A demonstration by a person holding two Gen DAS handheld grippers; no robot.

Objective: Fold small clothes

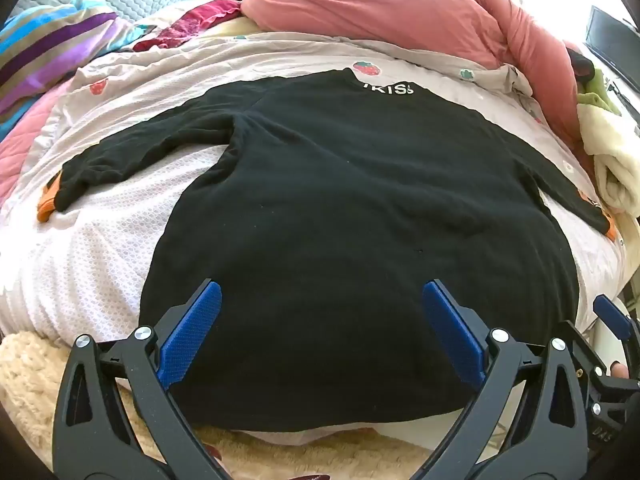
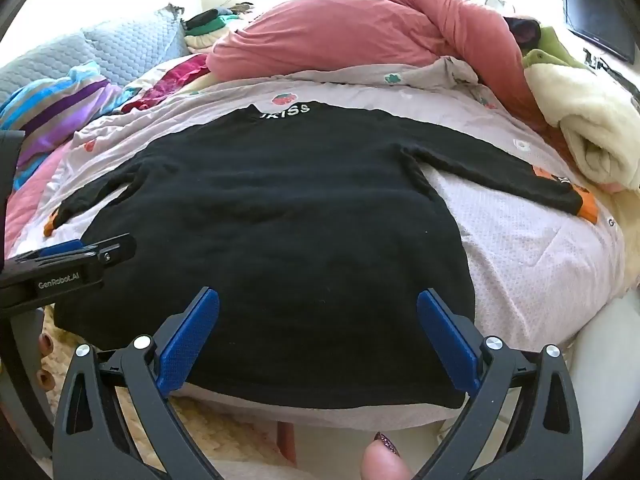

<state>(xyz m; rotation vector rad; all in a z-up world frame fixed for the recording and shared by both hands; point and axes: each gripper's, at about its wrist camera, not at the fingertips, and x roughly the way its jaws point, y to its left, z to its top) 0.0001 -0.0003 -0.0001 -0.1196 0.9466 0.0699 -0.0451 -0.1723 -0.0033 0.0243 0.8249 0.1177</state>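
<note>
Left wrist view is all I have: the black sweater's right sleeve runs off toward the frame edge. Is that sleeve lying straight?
Observer: Yes. In the right wrist view the right sleeve lies flat and spread outward, ending in an orange cuff.
Operator: What's beyond that cuff?
Observer: A rolled cream fleece blanket, close to the cuff.
Operator: Is the right gripper on the fabric?
Observer: No. The right gripper is open over the black sweater near its hem, holding nothing.
</note>
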